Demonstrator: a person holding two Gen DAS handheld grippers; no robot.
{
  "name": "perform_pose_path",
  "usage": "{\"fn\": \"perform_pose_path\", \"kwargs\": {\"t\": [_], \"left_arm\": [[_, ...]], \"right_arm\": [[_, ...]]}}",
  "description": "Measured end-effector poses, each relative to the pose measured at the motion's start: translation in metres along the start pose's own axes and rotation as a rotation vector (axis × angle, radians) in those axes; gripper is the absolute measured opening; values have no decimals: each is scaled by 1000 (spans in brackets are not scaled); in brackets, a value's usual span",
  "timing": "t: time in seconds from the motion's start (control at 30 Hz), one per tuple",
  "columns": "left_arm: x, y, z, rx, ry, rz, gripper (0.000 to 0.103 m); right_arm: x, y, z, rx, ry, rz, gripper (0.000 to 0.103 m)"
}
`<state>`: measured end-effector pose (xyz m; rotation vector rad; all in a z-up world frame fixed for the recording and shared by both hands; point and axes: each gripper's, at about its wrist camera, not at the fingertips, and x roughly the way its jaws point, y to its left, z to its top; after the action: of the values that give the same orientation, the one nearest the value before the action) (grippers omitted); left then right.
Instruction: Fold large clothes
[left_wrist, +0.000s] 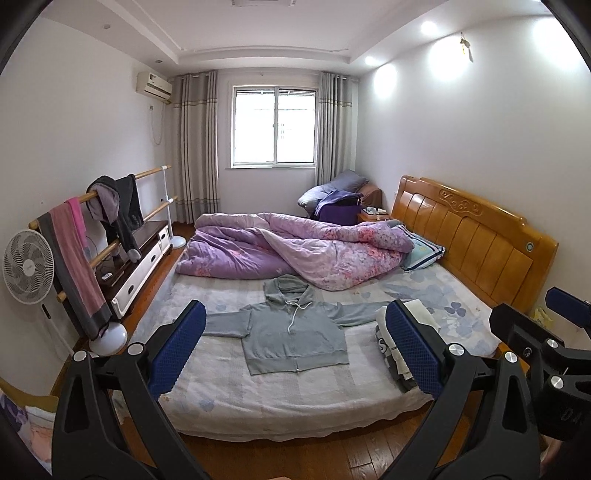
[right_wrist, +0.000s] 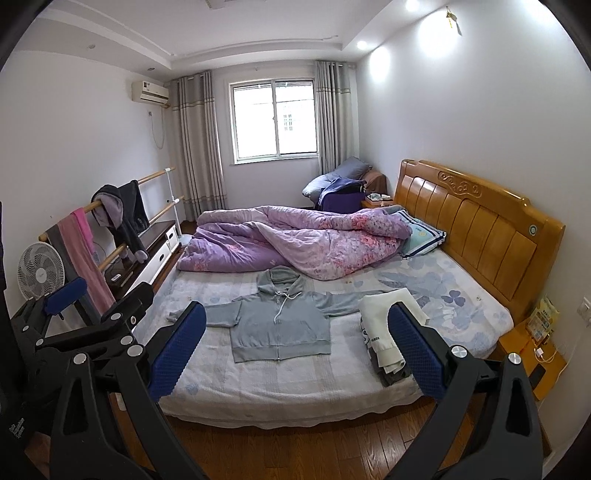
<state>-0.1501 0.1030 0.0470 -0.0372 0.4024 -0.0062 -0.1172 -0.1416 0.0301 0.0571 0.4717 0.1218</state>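
Two grippers, both held back from the bed (left_wrist: 295, 402), above the wooden floor (right_wrist: 295, 450) at its near edge. Left gripper (left_wrist: 295, 347): jaws spread wide, nothing between the blue pads. Right gripper (right_wrist: 299, 347): jaws likewise released, empty. Each shows at the edge of the other's view, side by side.

Grey zip hoodie (left_wrist: 291, 332) lies flat on the patterned sheet, near the middle of the bed's front half. Front up, zip closed, hood toward the quilt, white drawcords trailing down the chest. Both sleeves stretched out sideways; right-hand sleeve runs toward a stack of folded clothes (right_wrist: 384, 332), its end hidden near it. Stack sits on the bed to the hoodie's right, a cream piece on top, darker pieces beneath.

Purple floral quilt (left_wrist: 295, 251) bunched along the far half of the bed, its edge just touching the hood. Pillow (right_wrist: 421, 236) against the wooden headboard (right_wrist: 476, 221). Left of the bed: white fan (left_wrist: 27, 266) and a wooden rail (left_wrist: 107, 188) hung with dark and pink garments.
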Motion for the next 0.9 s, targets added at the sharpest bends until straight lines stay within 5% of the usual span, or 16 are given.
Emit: {"fn": "perform_pose_path", "kwargs": {"t": [0.9], "left_arm": [[4, 18, 2, -5, 17, 17, 98]], "right_arm": [[14, 16, 4, -14, 17, 14, 95]]}}
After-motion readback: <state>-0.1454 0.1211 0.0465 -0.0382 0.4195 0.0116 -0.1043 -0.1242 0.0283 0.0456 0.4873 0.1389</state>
